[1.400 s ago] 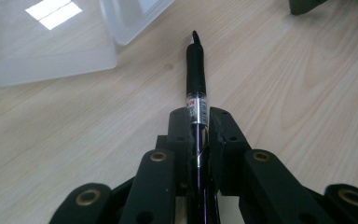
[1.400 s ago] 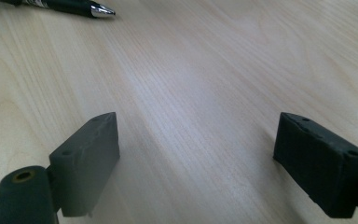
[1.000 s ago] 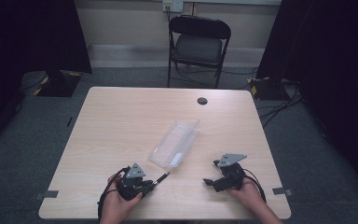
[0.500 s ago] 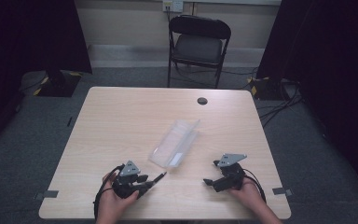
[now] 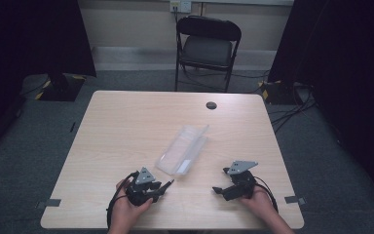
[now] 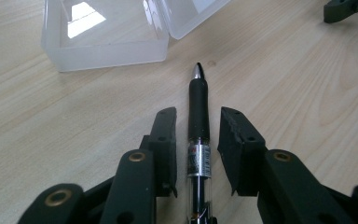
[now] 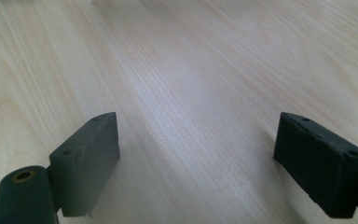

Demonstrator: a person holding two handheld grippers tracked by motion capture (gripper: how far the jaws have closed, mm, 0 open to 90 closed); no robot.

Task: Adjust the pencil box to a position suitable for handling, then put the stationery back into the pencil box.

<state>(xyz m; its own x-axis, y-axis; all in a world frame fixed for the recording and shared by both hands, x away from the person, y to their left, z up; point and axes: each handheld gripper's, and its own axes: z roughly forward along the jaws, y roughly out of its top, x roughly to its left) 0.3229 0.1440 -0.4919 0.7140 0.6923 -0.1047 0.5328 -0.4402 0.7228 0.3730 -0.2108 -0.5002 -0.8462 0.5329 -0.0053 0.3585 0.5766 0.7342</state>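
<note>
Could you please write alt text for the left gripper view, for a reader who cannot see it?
A black pen lies on the pale wooden table between the two black jaws of the left gripper, with a narrow gap on each side, tip pointing away. Beyond it sits an open clear plastic case.

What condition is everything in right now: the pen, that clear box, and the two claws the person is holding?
Pen: lying on the table between the left claw's jaws, tip toward the box, a gap showing on each side.
Clear plastic box: open, lid folded back, nothing visible inside.
Left claw: jaws just closing in around the pen, pads not pressing on it.
Right claw: wide open, nothing between its jaws.
Folding chair: unfolded, unoccupied.
</note>
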